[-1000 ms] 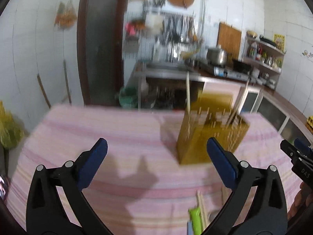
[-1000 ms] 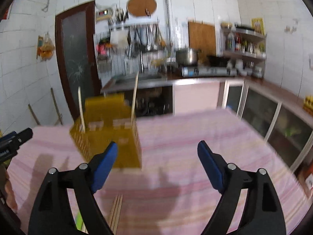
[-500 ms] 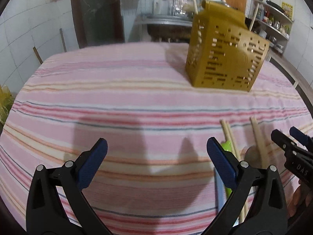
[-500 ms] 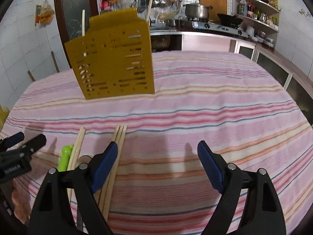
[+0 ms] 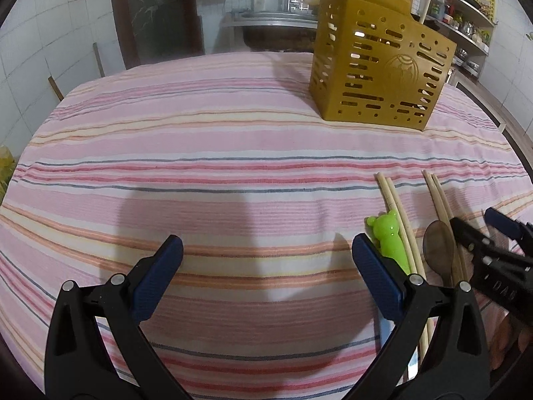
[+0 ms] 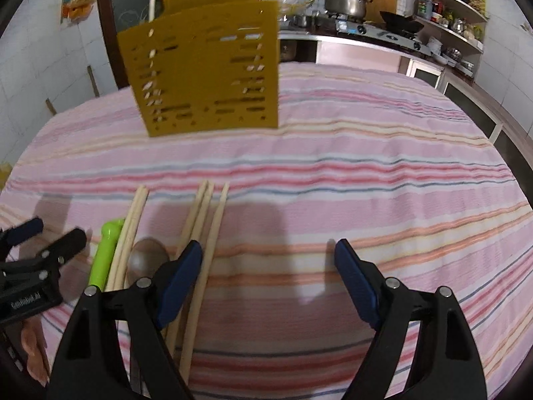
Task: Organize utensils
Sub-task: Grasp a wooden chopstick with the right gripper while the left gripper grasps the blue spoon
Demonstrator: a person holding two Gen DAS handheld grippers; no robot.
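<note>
Both tools, left [image 5: 266, 266] and right [image 6: 268, 271], are held wide and empty. The pale wooden chopsticks [image 6: 203, 233] at lower left should be gripped mid-length. The perforated yellow plastic holder [image 6: 206, 73] is seen upper left.

Chopsticks [image 6: 203, 230] beside open right gripper [image 6: 268, 278]

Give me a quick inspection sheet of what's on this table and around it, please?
Surface: table under a pink striped cloth.
Job's things: yellow slotted utensil holder standing at the far side, a few sticks already in it; loose chopsticks lying flat near the grippers; green bear-topped utensil and brown spoon among them.
Clutter: nothing seen.
Grippers: left gripper open, empty, over bare cloth; right gripper open, empty, one finger above the chopsticks.
Cables: nothing seen.
Surroundings: kitchen with dark door, steel pot on a stove, shelves.
</note>
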